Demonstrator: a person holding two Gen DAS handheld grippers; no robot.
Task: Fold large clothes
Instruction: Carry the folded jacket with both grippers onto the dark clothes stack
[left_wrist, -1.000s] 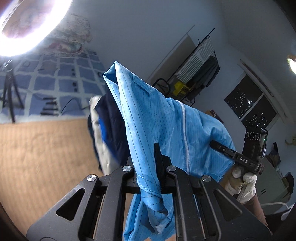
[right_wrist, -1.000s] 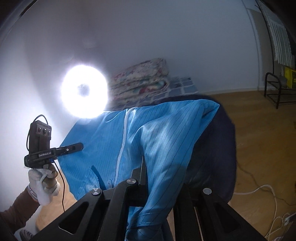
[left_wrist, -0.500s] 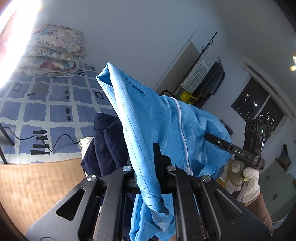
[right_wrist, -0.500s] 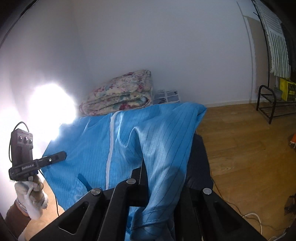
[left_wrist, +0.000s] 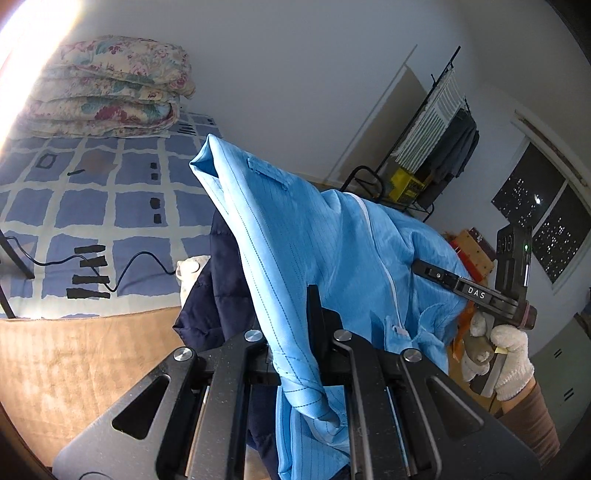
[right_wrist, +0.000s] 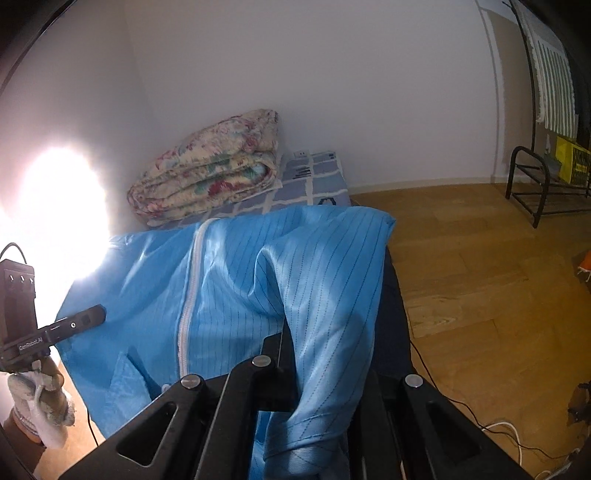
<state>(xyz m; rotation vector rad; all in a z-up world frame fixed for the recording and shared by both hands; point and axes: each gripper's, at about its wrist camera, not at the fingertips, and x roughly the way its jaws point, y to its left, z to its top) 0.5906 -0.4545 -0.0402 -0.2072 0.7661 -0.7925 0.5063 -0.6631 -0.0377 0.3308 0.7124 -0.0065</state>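
A light blue pinstriped jacket (left_wrist: 314, 229) with a white zipper (right_wrist: 186, 302) hangs stretched between my two grippers, above the near edge of the bed. My left gripper (left_wrist: 297, 310) is shut on one corner of it, and the cloth spills out over the jaws. My right gripper (right_wrist: 295, 339) is shut on the other corner. Each wrist view shows the other gripper, held in a white-gloved hand (left_wrist: 509, 354), at the jacket's far side. A dark navy garment (left_wrist: 218, 288) lies beneath the jacket, mostly hidden.
The bed has a blue checked sheet (left_wrist: 85, 206), a folded floral quilt (left_wrist: 110, 88) by the wall and a black cable (left_wrist: 144, 258). A bright lamp (right_wrist: 55, 214) glares at the left. Wooden floor (right_wrist: 480, 258), a black rack (right_wrist: 535, 188) and cables lie to the right.
Both grippers have carried the jacket toward the bed and slightly down. The quilt and sheet have come into view and the lamp has slid to the frames' left edge. Both grips are unchanged.
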